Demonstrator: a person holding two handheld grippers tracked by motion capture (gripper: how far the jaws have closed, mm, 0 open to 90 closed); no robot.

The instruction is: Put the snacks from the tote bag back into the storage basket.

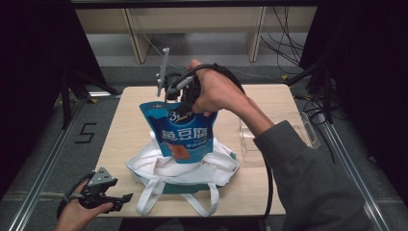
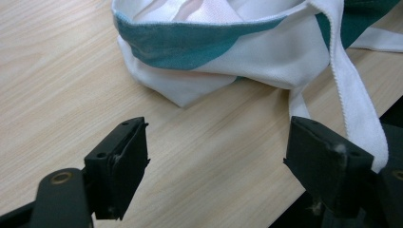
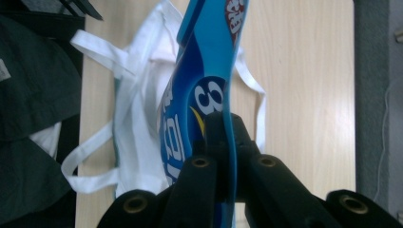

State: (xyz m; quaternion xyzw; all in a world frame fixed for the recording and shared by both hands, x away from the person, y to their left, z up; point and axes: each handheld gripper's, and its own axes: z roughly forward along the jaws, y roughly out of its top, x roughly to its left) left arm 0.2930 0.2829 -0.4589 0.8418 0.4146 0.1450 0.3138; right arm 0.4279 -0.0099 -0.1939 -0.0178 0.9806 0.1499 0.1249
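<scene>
One tote bag (image 1: 183, 168), one blue pouch (image 1: 185, 134)

I see snack pouch (image 1: 181, 132) bright blue, white lettering, orange patch near bottom. Tote bag (image 1: 185, 171) white with teal band, white straps (image 2: 354, 95). Table (image 1: 269, 185) pale wood grain. My gripper pads (image 2: 126, 164) black.

Bare tabletop (image 1: 120, 125) left of tote (image 1: 185, 171); clear bin (image 1: 250, 139) rt.
</scene>
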